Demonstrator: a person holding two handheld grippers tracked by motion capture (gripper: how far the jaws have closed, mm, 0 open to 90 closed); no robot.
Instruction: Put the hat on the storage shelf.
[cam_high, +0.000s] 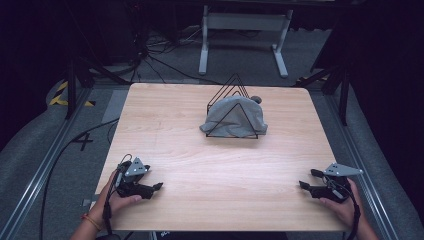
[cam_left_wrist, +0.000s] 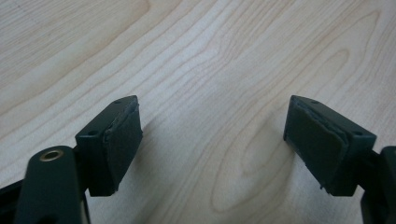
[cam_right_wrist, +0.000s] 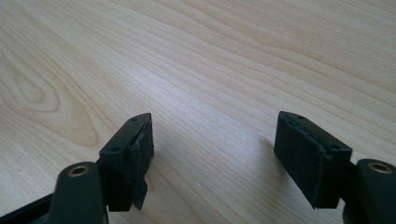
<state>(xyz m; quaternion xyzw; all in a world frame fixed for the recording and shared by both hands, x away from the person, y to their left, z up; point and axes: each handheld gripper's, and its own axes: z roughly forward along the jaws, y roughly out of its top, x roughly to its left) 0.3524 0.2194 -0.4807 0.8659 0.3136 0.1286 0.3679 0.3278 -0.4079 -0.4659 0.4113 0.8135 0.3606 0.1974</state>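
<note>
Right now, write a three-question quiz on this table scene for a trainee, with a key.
1. True or false: the grey cloth is draped over the black wire rack.
2. Which gripper has its jaws apart: A) left gripper only, B) right gripper only, C) both?
3. Fill in: both grippers rest near the ____ edge of the wooden table, the rack toward the far edge.

Key: 1 true; 2 C; 3 near (the person's side).
</note>
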